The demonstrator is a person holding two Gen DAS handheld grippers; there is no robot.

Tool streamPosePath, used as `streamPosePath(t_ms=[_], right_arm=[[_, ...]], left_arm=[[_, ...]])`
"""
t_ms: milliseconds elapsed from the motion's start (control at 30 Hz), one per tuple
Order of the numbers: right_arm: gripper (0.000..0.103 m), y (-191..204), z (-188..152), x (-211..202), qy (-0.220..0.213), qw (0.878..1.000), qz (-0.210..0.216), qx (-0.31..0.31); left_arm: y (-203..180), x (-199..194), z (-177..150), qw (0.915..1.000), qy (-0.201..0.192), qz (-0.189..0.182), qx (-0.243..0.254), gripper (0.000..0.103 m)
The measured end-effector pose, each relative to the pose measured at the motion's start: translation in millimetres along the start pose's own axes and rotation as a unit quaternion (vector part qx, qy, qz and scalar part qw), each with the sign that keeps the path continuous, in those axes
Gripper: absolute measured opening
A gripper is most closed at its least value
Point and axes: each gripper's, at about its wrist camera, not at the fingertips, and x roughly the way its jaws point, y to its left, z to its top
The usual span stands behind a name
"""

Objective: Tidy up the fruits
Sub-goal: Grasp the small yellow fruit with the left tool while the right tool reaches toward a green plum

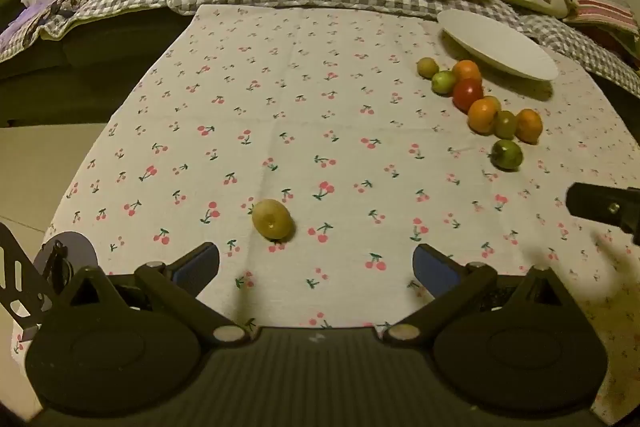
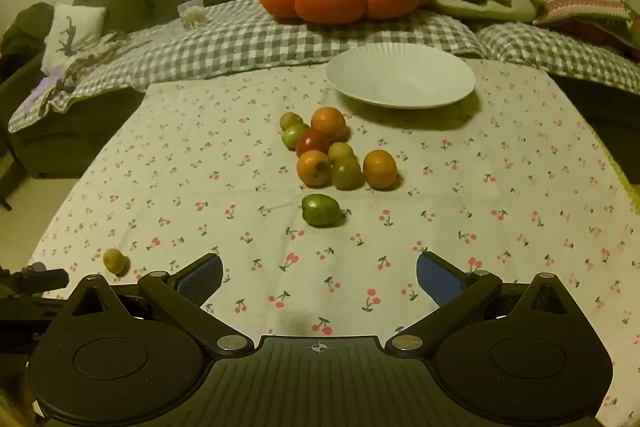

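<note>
Left wrist view, left to right: left gripper (image 1: 316, 267) spread wide, holding nothing; stray fruit (image 1: 272, 219) near the cloth's (image 1: 280, 87) near-left edge, just ahead of its left finger. Right wrist view: right gripper (image 2: 320, 279) likewise wide and empty; lone green fruit (image 2: 320, 209) mid-cloth; cluster (image 2: 336, 151) touching one another; plate (image 2: 400, 75) bare at the far edge. Risk: round fruit rolling off the edge if nudged; grabbing in the cluster scattering neighbours.
</note>
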Motion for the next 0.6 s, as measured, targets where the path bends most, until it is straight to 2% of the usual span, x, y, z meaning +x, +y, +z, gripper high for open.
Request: streamPosePath(t_ms=[167,400,533,600], right_arm=[[0.103,-4,3,7,0.013,1.000,0.004,0.002],[0.103,-12,-1,18,0.014,1.000,0.001,0.013],[0.103,-15,-2,23,0.016,1.000,-0.004,0.018],[0.103,-16,0,23,0.024,0.999,-0.001,0.022]], left_arm=[[10,14,3,0.9998,0.007,0.003,-0.016,0.102],[34,24,9,0.9978,0.008,-0.027,-0.060,0.098],[42,32,10,0.9965,0.014,-0.030,-0.077,0.086],[37,36,8,0.9976,0.013,-0.020,-0.064,0.082]])
